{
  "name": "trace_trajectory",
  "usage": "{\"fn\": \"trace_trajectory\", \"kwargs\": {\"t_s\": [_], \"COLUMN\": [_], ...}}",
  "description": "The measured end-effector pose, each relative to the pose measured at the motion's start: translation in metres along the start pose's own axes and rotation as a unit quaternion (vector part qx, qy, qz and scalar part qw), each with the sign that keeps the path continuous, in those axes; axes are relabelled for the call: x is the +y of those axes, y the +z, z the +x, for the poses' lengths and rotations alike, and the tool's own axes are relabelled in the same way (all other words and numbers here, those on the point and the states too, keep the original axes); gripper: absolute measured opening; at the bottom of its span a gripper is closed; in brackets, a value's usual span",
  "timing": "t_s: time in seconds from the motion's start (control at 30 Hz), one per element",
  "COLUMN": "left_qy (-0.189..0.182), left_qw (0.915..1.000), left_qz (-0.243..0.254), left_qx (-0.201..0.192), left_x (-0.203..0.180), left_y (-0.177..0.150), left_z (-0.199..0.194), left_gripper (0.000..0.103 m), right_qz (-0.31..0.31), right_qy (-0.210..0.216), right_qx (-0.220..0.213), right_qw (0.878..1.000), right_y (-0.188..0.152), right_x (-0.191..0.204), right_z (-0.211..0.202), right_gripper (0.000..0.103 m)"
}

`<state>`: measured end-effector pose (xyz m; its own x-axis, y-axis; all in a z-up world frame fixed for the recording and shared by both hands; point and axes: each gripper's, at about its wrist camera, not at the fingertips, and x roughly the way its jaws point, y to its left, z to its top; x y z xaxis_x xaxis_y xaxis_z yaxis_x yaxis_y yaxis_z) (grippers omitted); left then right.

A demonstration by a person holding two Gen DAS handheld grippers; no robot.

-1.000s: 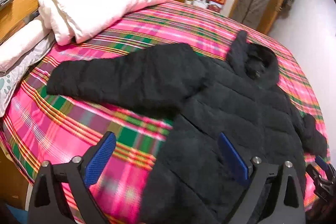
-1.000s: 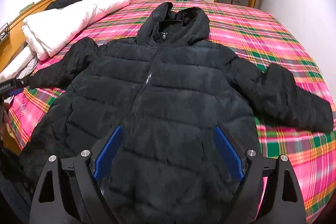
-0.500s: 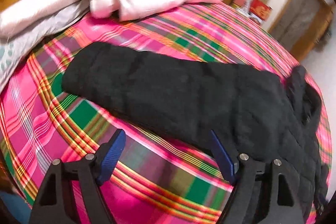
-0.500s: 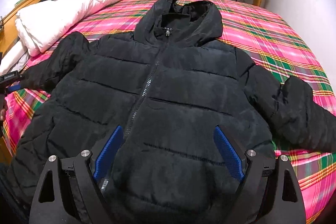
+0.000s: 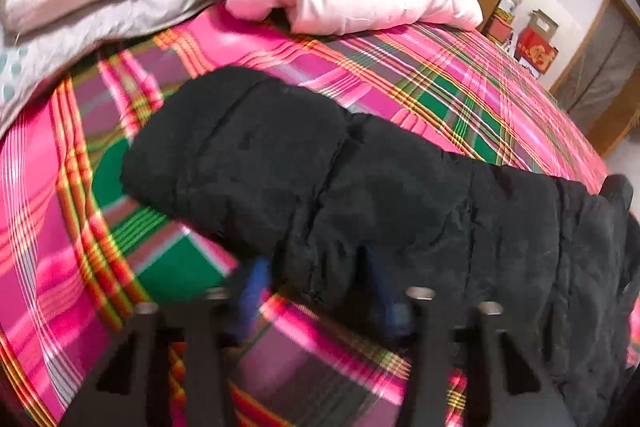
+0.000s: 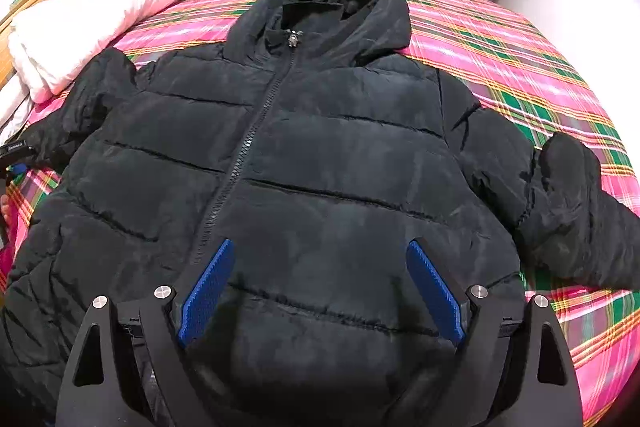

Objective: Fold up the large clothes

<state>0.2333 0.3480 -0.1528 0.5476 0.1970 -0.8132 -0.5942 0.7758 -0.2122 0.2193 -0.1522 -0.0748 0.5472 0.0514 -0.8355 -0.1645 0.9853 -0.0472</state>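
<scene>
Lowered left gripper (image 5: 316,279) closes around jacket sleeve (image 5: 304,163), lying crosswise.

Even indoor light, fairly bright, with no hard shadows. The left view is smeared: the left claw (image 5: 316,283) and the bedspread (image 5: 440,95) beyond it blur. The right view is sharp around the right claw (image 6: 320,287). Both bend and darken at the corners.

The left gripper (image 5: 316,281) is closing its jaws around the black jacket sleeve (image 5: 280,163), lying on the plaid bedspread (image 5: 400,67)
</scene>
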Motion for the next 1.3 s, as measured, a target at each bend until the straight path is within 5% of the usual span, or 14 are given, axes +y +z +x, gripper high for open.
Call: {"fn": "trace_trajectory", "kwargs": {"t_s": [0.1,0.4,0.73,1.0,1.3], "left_qy": [0.009,-0.059,-0.215,-0.301,-0.307], "left_qw": [0.9997,0.9911,0.9489,0.9149,0.8853], "left_qz": [0.02,0.079,0.181,0.261,0.345], "left_qx": [-0.009,-0.089,-0.144,-0.066,0.055], "left_x": [-0.01,-0.062,-0.2,-0.316,-0.39], "left_y": [0.007,0.037,0.032,-0.044,-0.166], "left_z": [-0.008,-0.106,-0.234,-0.221,-0.146], "left_gripper": [0.013,0.01,0.01,0.01,0.011], "right_qz": [0.003,0.016,0.049,0.096,0.139], "right_qy": [0.0,0.006,0.008,-0.001,0.007], "right_qx": [0.0,-0.019,-0.044,-0.051,-0.039], "right_qw": [1.0,1.0,0.998,0.994,0.989], "right_y": [-0.002,-0.004,-0.018,-0.034,-0.046], "right_x": [-0.003,-0.016,-0.057,-0.106,-0.131], "right_z": [-0.001,-0.025,-0.06,-0.072,-0.055], "right_gripper": [0.088,0.088,0.088,0.088,0.088]}}
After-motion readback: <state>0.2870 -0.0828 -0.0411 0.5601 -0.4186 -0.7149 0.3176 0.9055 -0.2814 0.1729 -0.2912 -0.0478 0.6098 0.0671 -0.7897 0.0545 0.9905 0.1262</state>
